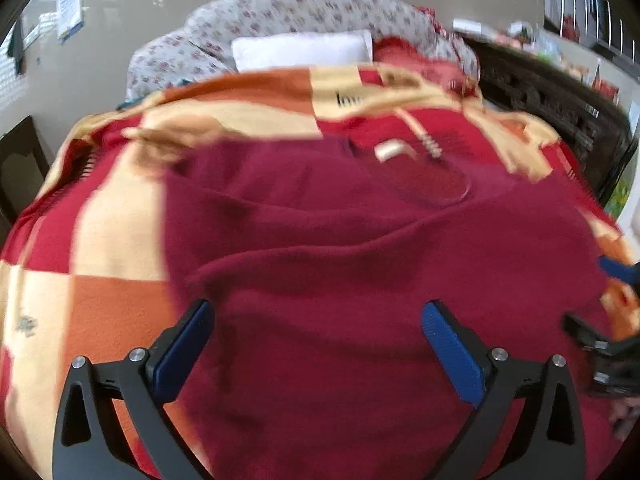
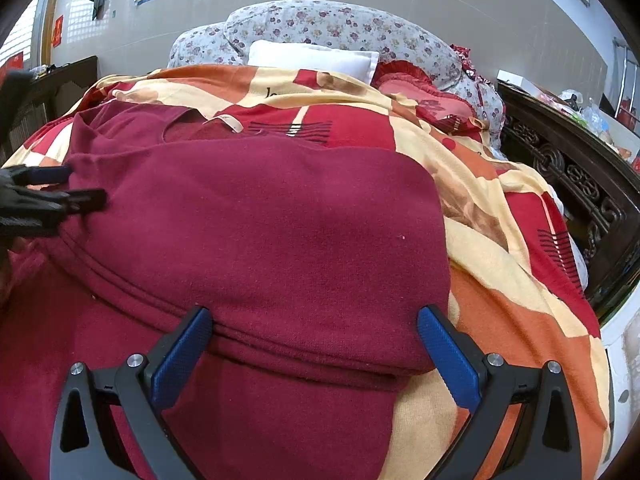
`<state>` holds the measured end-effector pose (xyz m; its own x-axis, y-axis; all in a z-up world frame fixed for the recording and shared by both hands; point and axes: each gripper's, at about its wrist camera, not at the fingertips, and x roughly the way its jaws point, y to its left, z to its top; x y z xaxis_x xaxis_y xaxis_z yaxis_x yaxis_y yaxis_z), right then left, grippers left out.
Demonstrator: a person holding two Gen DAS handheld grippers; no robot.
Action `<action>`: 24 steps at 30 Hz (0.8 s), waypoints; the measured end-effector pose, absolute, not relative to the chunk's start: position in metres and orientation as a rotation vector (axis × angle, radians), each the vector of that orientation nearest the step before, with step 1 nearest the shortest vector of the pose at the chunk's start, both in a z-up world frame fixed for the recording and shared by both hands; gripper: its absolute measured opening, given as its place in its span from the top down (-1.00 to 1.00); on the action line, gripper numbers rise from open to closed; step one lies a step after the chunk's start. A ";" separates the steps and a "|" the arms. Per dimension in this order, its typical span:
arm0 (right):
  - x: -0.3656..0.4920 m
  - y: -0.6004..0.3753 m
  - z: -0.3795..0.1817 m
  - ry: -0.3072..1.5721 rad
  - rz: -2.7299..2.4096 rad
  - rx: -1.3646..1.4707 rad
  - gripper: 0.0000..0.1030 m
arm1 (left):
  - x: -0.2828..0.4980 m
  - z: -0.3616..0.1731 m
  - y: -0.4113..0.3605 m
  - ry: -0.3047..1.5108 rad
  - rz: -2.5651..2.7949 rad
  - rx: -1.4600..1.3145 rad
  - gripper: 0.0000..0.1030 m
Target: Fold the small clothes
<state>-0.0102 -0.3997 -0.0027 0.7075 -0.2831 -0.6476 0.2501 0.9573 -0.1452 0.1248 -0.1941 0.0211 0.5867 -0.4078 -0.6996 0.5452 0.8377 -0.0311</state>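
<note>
While the maroon shirt [image 2: 256,216] lies partly folded across the middle of the bed's patchwork blanket [image 2: 520,320], both tools hang over its near hem. The left hand-held gripper [image 1: 316,316] is spread wide, nothing between its blue pads, at the shirt's left side. The right hand-held gripper [image 2: 314,320] is likewise spread, its pads either side of the doubled hem without pressing it. The shirt's folded right edge stops short of the blanket's right side, leaving bare blanket there. Beyond the collar sit a white pillow [image 2: 312,58] and a carved dark bed rail [image 2: 568,176].
</note>
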 end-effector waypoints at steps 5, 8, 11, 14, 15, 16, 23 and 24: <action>-0.031 -0.391 0.024 0.700 -0.340 -0.070 -0.99 | 0.086 0.069 -0.120 0.744 -0.601 0.124 -1.00; -0.074 -0.379 0.053 0.671 -0.343 -0.035 -0.99 | 0.052 0.070 -0.081 0.792 -0.602 0.138 -1.00; -0.128 -0.366 0.066 0.677 -0.265 0.007 -0.99 | 0.005 0.047 -0.049 0.875 -0.656 0.129 -1.00; -0.194 -0.356 0.067 0.677 -0.182 0.060 -0.99 | -0.036 0.023 -0.027 0.913 -0.681 0.114 -1.00; -0.207 -0.354 0.065 0.678 -0.175 0.066 -0.99 | -0.049 0.015 -0.021 0.930 -0.694 0.108 -1.00; -0.230 -0.350 0.060 0.676 -0.166 0.071 -0.99 | -0.064 0.006 -0.013 0.944 -0.715 0.092 -1.00; -0.315 -0.314 0.022 0.599 -0.201 0.034 -0.99 | -0.123 -0.032 -0.001 0.910 -0.724 0.131 -0.97; -0.321 -0.309 0.015 0.590 -0.217 0.033 -0.99 | -0.129 -0.032 -0.003 0.893 -0.751 0.115 -0.95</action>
